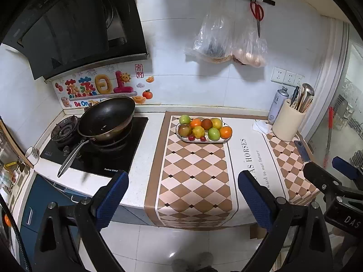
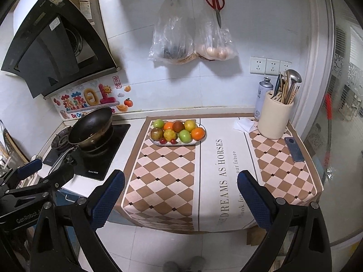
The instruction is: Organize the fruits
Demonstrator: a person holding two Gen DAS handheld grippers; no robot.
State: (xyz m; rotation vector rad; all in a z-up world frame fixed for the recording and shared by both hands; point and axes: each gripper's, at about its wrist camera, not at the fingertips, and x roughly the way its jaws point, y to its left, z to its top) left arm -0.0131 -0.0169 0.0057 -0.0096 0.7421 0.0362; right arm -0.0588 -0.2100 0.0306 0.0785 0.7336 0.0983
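Left wrist: left gripper [image 1: 183, 200] spread wide, empty, well short of fruit plate [image 1: 228, 137] at mat's far end. Right wrist: right gripper [image 2: 181, 200] likewise spread, empty. Best approach level, single edge fruit first.

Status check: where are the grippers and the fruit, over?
Left gripper and right gripper open, empty, back off the counter edge. Fruit all piled on plate on the mat. Path clear; wok off to the left.
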